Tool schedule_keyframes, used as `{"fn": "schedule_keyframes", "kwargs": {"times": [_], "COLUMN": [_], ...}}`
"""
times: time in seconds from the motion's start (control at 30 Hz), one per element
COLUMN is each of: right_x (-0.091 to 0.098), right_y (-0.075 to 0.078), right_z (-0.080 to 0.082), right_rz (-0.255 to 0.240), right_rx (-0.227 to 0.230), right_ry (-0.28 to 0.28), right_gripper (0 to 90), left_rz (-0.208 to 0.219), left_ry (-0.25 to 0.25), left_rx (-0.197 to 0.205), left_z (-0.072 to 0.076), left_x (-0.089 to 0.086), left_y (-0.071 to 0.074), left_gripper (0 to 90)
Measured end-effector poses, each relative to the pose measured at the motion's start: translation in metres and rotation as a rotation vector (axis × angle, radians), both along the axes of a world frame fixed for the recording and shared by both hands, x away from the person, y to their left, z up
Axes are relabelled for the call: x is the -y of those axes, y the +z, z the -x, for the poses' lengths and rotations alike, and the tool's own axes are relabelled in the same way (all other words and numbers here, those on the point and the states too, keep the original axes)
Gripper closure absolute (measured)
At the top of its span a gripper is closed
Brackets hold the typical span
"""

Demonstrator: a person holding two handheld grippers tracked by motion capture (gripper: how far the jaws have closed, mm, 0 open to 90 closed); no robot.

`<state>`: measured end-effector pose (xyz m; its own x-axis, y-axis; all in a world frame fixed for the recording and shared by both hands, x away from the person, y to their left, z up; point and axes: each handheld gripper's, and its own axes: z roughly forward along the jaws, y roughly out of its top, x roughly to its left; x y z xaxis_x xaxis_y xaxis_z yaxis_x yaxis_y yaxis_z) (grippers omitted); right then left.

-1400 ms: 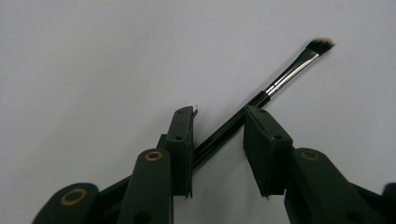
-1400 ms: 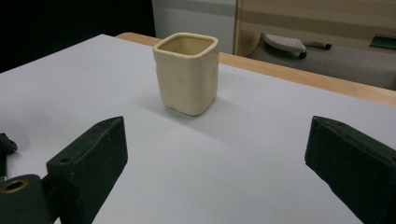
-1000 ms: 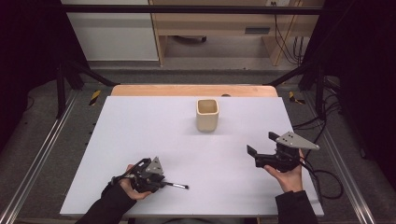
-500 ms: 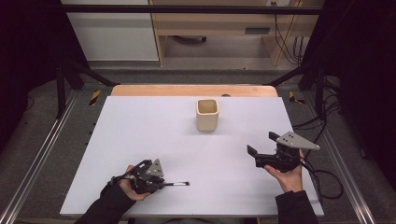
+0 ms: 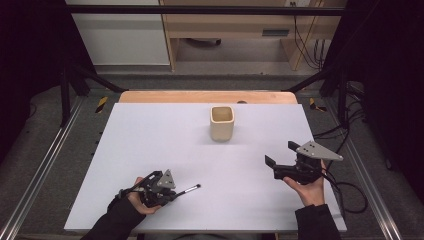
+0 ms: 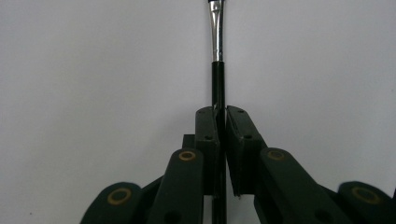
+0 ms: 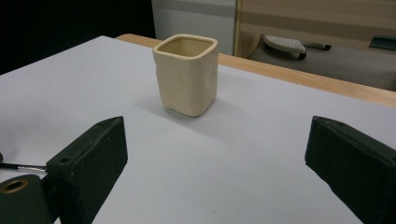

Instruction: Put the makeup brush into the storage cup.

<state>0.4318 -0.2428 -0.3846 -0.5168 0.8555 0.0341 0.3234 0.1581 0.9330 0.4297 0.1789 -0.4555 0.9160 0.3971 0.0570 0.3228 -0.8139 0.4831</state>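
Note:
A thin brush (image 5: 189, 189) with a black handle and a silver ferrule (image 6: 215, 42) lies low over the white table (image 5: 150, 135) at the near left. My left gripper (image 5: 172, 194) is shut on its handle; the jaws have just been closing, and in the left gripper view (image 6: 222, 114) the pads press the handle from both sides. A cream square cup (image 5: 222, 123) stands upright at the middle back of the table. My right gripper (image 5: 281, 154) hovers at the near right, open and holding nothing, and points at the cup (image 7: 187, 74). The brush (image 7: 23, 166) shows at the left edge.
A bare wooden strip (image 5: 200, 96) edges the table's far side. Metal rails (image 5: 45, 165) run along the left and right of the table. Black cables (image 5: 345, 190) trail off the right edge behind my right gripper. A desk (image 5: 225, 30) stands beyond.
My left gripper's jaws have closed on the brush handle, and the brush's free end has swung slightly toward the far side. The right gripper and the cup have not moved.

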Motion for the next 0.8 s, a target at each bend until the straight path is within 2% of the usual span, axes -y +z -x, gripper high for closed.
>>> {"fn": "schedule_keyframes", "kwargs": {"times": [0.1, 0.17, 0.2, 0.27, 0.4, 0.5, 0.6, 0.7, 0.8], "right_x": [0.000, -0.001, -0.001, -0.001, -0.001, 0.000, -0.001, -0.001, -0.001], "right_y": [0.000, 0.000, -0.001, -0.001, -0.001, 0.000, 0.000, -0.001, 0.000], "right_z": [0.000, 0.000, -0.001, -0.001, -0.001, 0.000, -0.001, -0.001, -0.001], "right_rz": [-0.001, 0.001, 0.003, 0.004, 0.002, -0.001, 0.002, 0.003, 0.001], "right_rx": [-0.002, -0.002, -0.001, -0.002, -0.003, -0.003, -0.007, -0.009, -0.008], "right_ry": [0.000, 0.001, 0.001, 0.001, 0.003, 0.003, 0.004, 0.006, 0.006], "right_gripper": [5.9, 5.9, 5.9, 5.9, 6.0, 6.0, 6.0, 6.0, 6.0], "left_rz": [0.001, 0.002, 0.002, 0.006, 0.028, 0.033, 0.045, 0.027, 0.006], "left_ry": [0.008, 0.003, 0.004, 0.007, 0.030, 0.038, 0.043, 0.043, 0.037], "left_rx": [0.003, -0.005, -0.005, -0.001, 0.002, 0.015, 0.016, 0.017, -0.003], "left_z": [0.000, -0.001, -0.001, -0.001, -0.002, -0.004, -0.006, -0.009, -0.012], "left_x": [0.000, 0.000, 0.000, 0.001, 0.001, 0.001, 0.003, 0.008, 0.012], "left_y": [0.000, 0.001, 0.002, 0.004, 0.010, 0.016, 0.021, 0.024, 0.026], "left_gripper": [81.1, 77.0, 72.2, 70.0, 59.2, 56.3, 49.7, 44.9, 43.9]}}
